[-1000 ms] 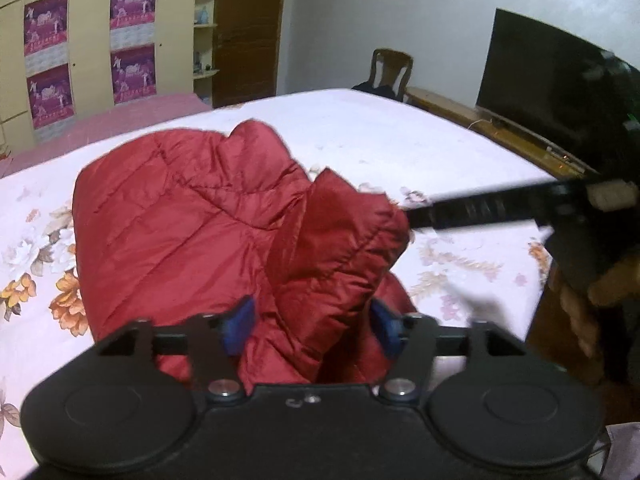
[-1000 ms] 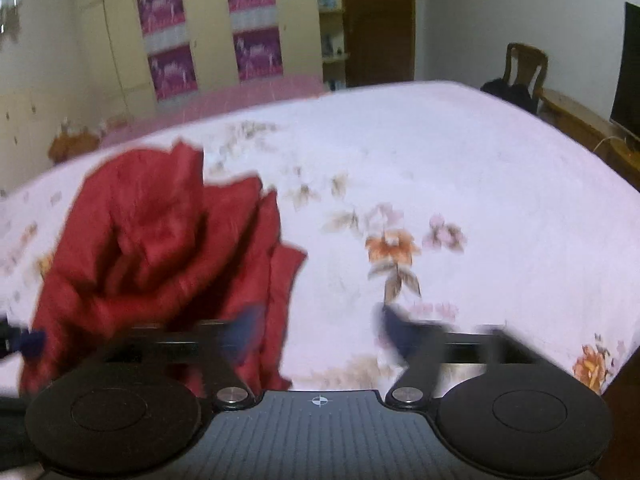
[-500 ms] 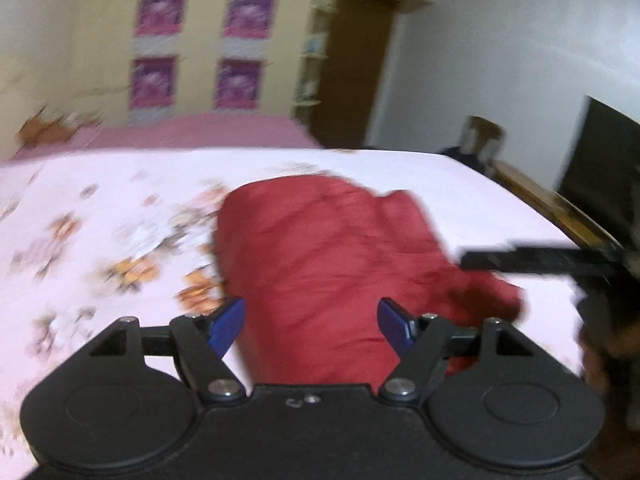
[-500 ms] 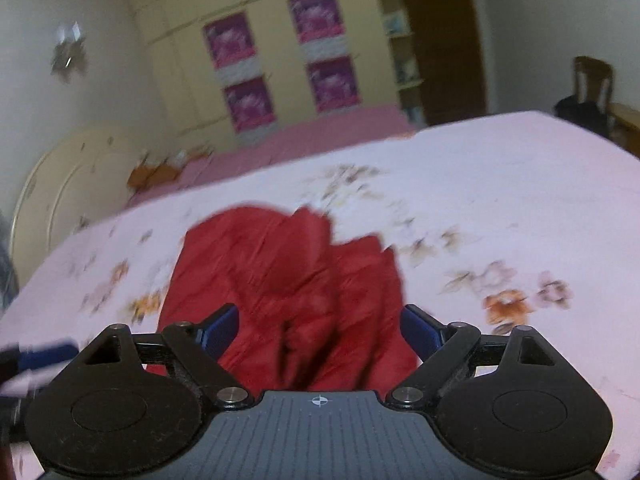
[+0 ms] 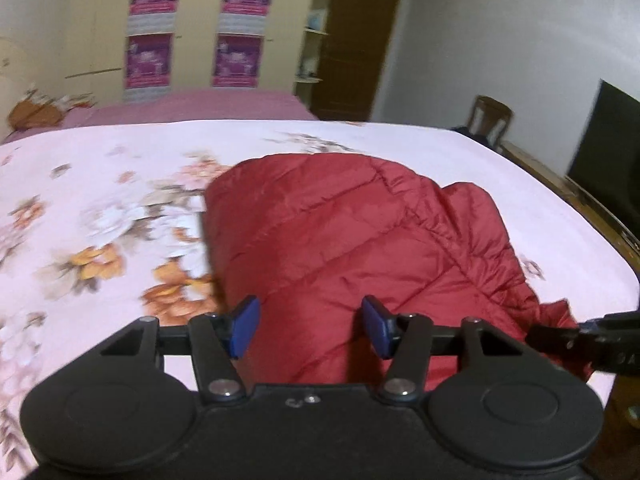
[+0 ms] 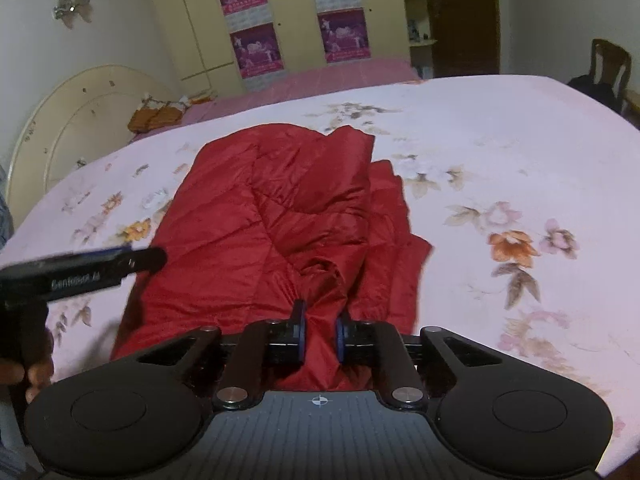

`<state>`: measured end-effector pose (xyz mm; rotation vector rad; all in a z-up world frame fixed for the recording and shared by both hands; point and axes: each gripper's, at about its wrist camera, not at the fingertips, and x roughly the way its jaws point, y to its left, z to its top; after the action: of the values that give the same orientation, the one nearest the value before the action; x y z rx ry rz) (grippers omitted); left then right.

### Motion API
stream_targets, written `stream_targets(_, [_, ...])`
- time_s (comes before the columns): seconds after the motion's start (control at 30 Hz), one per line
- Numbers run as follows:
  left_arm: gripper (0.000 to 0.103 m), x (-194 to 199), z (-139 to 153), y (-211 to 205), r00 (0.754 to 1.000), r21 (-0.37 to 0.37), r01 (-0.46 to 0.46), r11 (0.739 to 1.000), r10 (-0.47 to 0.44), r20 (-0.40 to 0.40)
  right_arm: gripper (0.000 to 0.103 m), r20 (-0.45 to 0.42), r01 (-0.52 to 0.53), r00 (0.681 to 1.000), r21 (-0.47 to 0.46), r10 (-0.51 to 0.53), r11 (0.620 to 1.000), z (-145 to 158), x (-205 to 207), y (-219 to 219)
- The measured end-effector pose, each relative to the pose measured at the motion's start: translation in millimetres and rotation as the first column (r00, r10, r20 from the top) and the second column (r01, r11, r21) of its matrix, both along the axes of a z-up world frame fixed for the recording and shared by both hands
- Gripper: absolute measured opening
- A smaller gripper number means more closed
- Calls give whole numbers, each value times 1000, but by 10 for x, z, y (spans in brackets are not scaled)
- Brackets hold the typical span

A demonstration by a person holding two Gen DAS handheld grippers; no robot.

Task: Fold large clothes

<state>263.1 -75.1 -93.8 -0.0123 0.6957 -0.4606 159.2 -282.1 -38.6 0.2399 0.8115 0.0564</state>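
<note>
A red quilted jacket [image 5: 340, 240] lies bunched on the pink floral bed sheet [image 5: 100, 200]. In the left wrist view my left gripper [image 5: 310, 326] is at the jacket's near edge. Its jaws are closing, and the padded fabric sits between the blue pads [image 5: 245, 326] without being clearly squeezed. In the right wrist view my right gripper [image 6: 320, 330] is shut on a pinched fold of the jacket [image 6: 280, 220] at its near hem. The left gripper [image 6: 120, 260] reaches in from the left of that view. The right gripper's tip [image 5: 592, 340] shows at the right of the left wrist view.
The bed sheet [image 6: 500, 160] spreads wide to the right of the jacket. A cream headboard [image 6: 72, 120] stands at the left, and a wardrobe with purple posters [image 6: 296, 20] behind. A wooden chair [image 6: 608, 68] and a dark TV screen [image 5: 608, 152] are off the bed's right side.
The right gripper swung left over the jacket and shut on its near fold. The left gripper let go of the lifted sleeve, moved to the near edge, and its jaws narrowed.
</note>
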Motion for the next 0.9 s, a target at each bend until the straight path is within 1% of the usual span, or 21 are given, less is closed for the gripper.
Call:
stream_targets(0.03, [56,5,-27,-55,1000,4,16,1000,-16,-9,12,-20,17,1000,-3,-17,1000,-57,-8,-26])
stream_targets(0.1, [56,44,-133,-143,999,7,37,999,-36,-33,12,-69,43,997,-8,-44,999,-231,-9,-98])
stream_targets(0.2, [56,44,-238,-255,998,34,54,998,-53,-28,13,-93,41,995,-26,-43,999,-415,36,-109])
stream_targets(0.27, [56,56,-273,-299,998,46,62,997,-61,-35,12,-105,55,993,-1,-55,999,-481,23,-154])
stream_targets(0.33, [56,67,-244,-304,997,51,62,997,-59,-45,13,-113,48,993,7,-47,999,-429,-7,-211])
stream_targets(0.37, [56,68,-226,-305,997,57,65,996,-63,-44,14,-109,52,993,11,-50,999,-372,-27,-241])
stream_targets(0.4, [56,80,-220,-305,997,63,66,996,-64,-42,27,-105,71,992,0,-71,997,-291,-52,-271])
stream_targets(0.43, [56,78,-206,-304,997,65,65,996,-62,-43,37,-92,85,992,-20,-86,996,-246,-46,-305])
stream_targets(0.53, [56,109,-173,-316,997,60,58,996,-55,-54,37,-6,106,994,-58,-106,993,23,-78,-368])
stream_targets(0.67, [56,125,-119,-370,997,79,59,995,-55,-56,37,70,121,990,-36,-119,992,258,69,-386])
stream_targets(0.77, [56,148,-71,-403,997,84,55,995,-49,-64,37,97,116,989,-35,-113,993,290,285,-318])
stream_targets(0.9, [56,230,-2,-438,998,81,37,996,-33,-59,37,127,106,987,-39,-101,994,250,628,-175])
